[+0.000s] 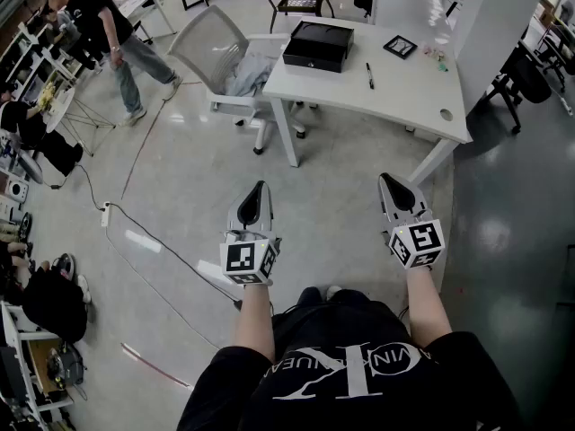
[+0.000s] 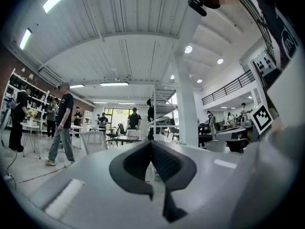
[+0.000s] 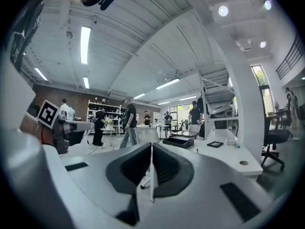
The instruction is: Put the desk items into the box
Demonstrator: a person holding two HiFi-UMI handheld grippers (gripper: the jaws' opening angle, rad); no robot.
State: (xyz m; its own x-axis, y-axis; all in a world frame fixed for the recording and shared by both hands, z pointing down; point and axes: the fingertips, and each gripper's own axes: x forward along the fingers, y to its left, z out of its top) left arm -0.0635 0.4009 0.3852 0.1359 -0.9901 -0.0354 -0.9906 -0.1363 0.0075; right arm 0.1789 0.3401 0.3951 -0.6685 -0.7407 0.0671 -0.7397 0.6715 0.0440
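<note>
Desk items sit on the white bench well ahead of you: the black box at its far left corner, a pen lying just right of the box near the middle, a flat black square item close to the far edge, and a few small bits too small to name by the far right corner, next to the white pillar. You hold both tongs low over the bare floor, short of the bench's near edge and touching nothing. Your left tongs have their jaws pressed together with nothing between them, and your right tongs are likewise together and empty. A grey chair with a pale cloth on its seat stands at the left end of the bench, and a person walks on the floor beyond it.
</note>
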